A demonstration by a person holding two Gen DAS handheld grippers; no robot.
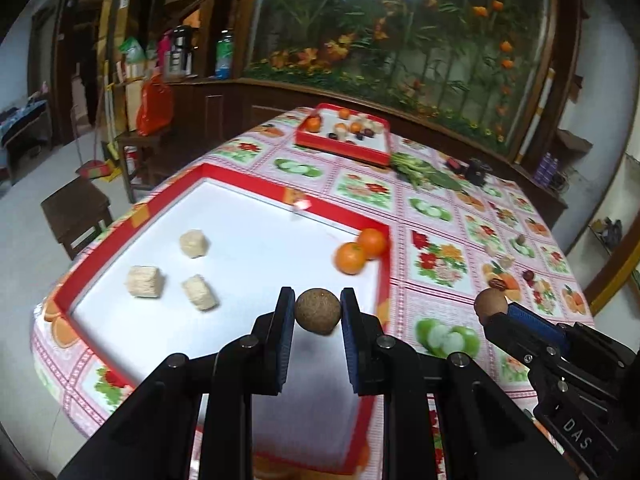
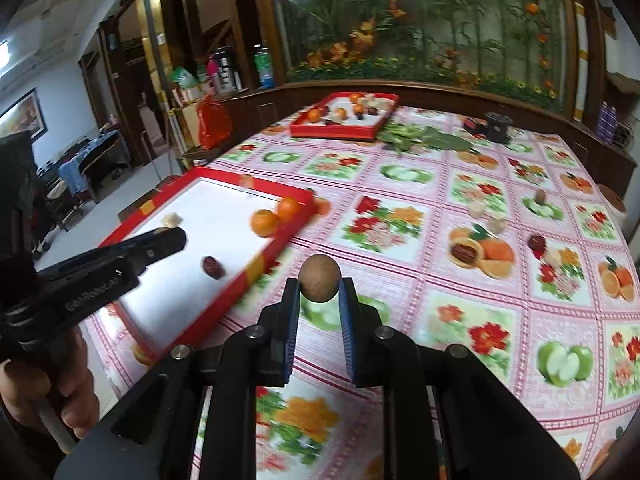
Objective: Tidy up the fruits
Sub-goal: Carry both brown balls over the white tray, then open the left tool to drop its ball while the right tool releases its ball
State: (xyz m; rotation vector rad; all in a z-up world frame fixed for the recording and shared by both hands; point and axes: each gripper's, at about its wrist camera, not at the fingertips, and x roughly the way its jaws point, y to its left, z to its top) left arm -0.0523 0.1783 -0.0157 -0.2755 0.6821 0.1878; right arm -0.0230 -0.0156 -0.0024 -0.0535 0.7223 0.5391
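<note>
Left claw [image 1: 318, 312] closed on a brown round fruit [image 1: 318, 311] above the near tray [image 1: 384, 272]; right claw [image 2: 319, 286] grips another brown fruit [image 2: 320, 278] over the counter [image 2: 440, 320]. Release is best made low, beside the oranges [image 1: 351, 258].

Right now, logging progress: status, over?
Left gripper shut on round brown fruit over red-rimmed white tray. Right gripper likewise, over tablecloth. Nothing blocking.
</note>
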